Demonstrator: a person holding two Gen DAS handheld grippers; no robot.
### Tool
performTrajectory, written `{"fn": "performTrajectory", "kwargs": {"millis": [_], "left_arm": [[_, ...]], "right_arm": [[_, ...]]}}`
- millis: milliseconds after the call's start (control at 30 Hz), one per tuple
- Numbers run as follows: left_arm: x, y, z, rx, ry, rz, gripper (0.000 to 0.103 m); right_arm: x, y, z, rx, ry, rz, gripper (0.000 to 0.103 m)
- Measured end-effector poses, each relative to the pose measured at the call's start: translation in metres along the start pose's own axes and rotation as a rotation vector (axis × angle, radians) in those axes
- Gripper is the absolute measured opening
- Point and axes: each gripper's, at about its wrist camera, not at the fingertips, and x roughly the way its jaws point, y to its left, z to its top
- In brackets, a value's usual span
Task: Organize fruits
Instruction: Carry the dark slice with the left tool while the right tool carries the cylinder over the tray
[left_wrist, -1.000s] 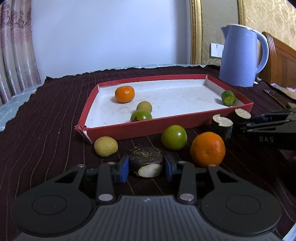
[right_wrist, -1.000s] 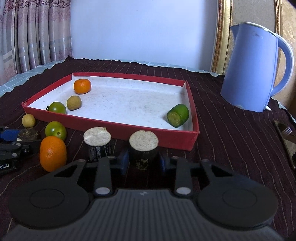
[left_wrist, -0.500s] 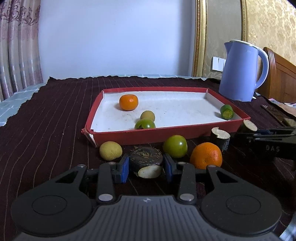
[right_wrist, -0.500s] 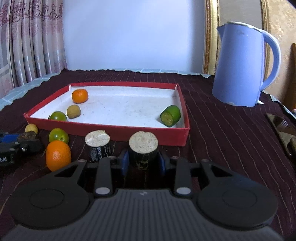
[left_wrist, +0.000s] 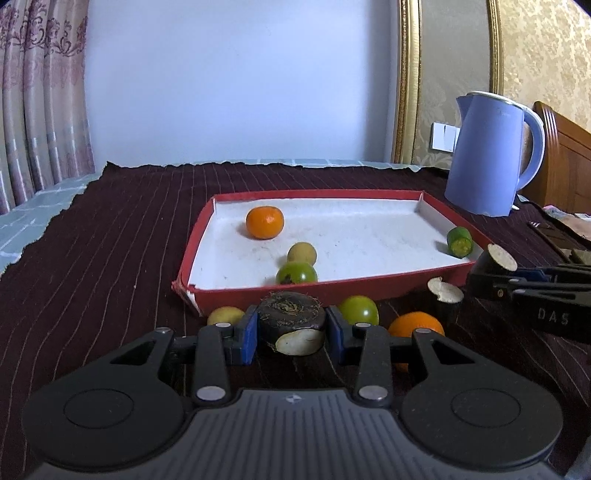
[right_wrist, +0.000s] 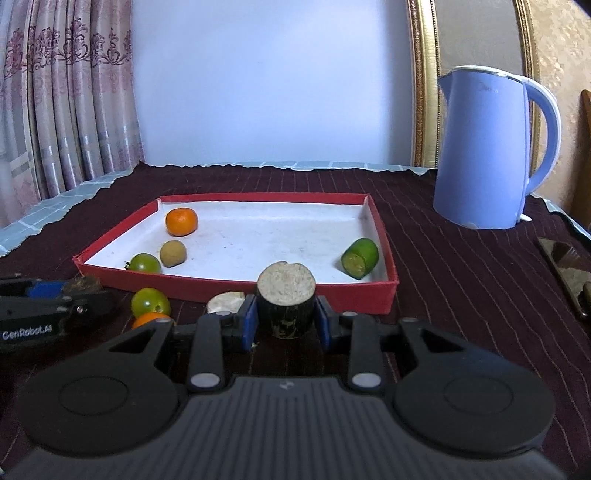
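We hold a dark round fruit with a white cut patch (left_wrist: 291, 325) in our left gripper (left_wrist: 291, 334); its blue pads press on both sides of the fruit, just above the worktop (left_wrist: 110, 258); our right gripper (right_wrist: 284, 321) is closed the same way on a dark stubby piece with a pale flat top (right_wrist: 286, 301), and it is lifted up too; both pieces are in front of the red tray (left_wrist: 369, 286), not in it; on the dark cloth by the near wall lie a small yellow fruit (left_wrist: 223, 315), a green tomato (left_wrist: 359, 310), an orange (left_wrist: 415, 326) and another dark stub (left_wrist: 445, 301); inside the tray we see a small orange (left_wrist: 265, 222), a tan round fruit (left_wrist: 302, 253), a second green tomato (left_wrist: 296, 273) and a green cut piece (left_wrist: 459, 242) by the right wall; a blue kettle (right_wrist: 484, 151) stands past the tray on the right.
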Motion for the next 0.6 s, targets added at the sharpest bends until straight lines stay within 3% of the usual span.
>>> {"fn": "performTrajectory", "kwargs": {"millis": [600], "left_arm": [[0.01, -0.012, 0.02, 0.04, -0.011, 0.009, 0.037]], "right_arm": [[0.008, 0.003, 0.014, 0.006, -0.021, 0.003, 0.031]]}}
